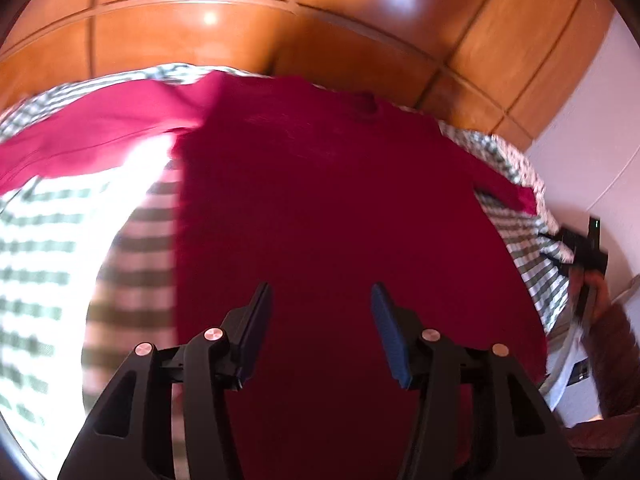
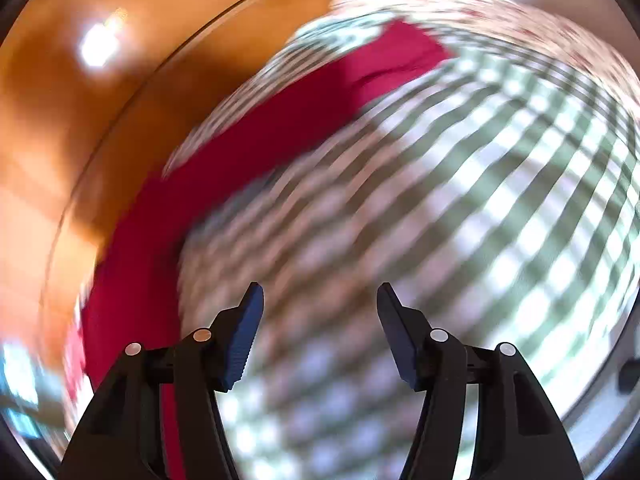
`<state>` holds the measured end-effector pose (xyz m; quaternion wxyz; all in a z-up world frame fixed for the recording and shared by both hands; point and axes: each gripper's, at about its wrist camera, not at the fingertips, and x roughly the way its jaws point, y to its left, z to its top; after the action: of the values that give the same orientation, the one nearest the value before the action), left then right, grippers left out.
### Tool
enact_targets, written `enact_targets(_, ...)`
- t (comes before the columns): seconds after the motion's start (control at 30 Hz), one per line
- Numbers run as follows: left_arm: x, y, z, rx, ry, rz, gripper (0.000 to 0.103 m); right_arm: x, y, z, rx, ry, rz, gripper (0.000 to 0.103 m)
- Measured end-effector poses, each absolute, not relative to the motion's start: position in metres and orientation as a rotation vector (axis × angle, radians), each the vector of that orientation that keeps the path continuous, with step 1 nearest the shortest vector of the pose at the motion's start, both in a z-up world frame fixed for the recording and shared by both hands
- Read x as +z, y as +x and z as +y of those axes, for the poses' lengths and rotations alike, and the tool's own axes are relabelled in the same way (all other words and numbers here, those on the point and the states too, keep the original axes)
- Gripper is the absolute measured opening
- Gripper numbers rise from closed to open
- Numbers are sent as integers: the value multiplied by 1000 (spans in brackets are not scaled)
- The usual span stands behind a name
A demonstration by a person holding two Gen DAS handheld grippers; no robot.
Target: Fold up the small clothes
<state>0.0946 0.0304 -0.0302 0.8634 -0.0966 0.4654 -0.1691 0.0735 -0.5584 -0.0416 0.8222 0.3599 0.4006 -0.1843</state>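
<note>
The left tool point(image 1: 320, 300) stands released, jaws apart and holding nothing, above the red long-sleeved shirt point(image 1: 320, 208) spread flat on the checked cloth point(image 1: 40, 260). The right tool point(image 2: 320, 300), likewise released and holding nothing, hangs over that cloth beside a sleeve point(image 2: 280, 128).

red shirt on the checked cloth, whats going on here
A person with a handheld gripper in each hand is folding a red long-sleeved shirt spread flat on a green-and-white checked cloth, beside a wooden panel. Both the left gripper and the right gripper are open and hold nothing. The left one hangs over the shirt's body; the right one is over the cloth, next to a sleeve. The shirt looks not yet folded.
</note>
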Motion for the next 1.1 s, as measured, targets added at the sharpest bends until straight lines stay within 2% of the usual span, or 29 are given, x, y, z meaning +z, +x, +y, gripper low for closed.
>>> enact_targets(0.27, -47, 115, -10, -377, -136, 1042, 56, -60, 138, -645, -547, 1026, 720, 52)
enact_targets(0.43, -53, 123, -11, -366, -148, 1057, 56, -59, 175, -666, -558, 1056, 710, 52)
enact_targets(0.47, -53, 124, -11, -365, -150, 1059, 56, -57, 182, -665, -580, 1016, 729, 40)
enact_targets(0.5, -54, 123, -11, -366, -150, 1059, 56, -53, 185, -666, -623, 939, 770, 8)
enact_targets(0.53, -55, 123, -12, -370, -150, 1060, 56, -53, 185, -666, -674, 861, 813, 5)
enact_targets(0.67, -55, 125, -7, -376, -179, 1064, 56, -49, 181, -674, -709, 806, 809, 4)
enact_targets(0.8, -53, 130, -4, -385, -226, 1061, 56, -17, 185, -646, -606, 731, 758, 4)
enact_targets(0.93, -51, 134, 0, -391, -278, 1054, 56, 30, 204, -589, -367, 658, 686, 4)
enact_targets(1.1, -44, 134, 10, -395, -314, 1028, 56, 73, 246, -469, -17, 500, 675, 4)
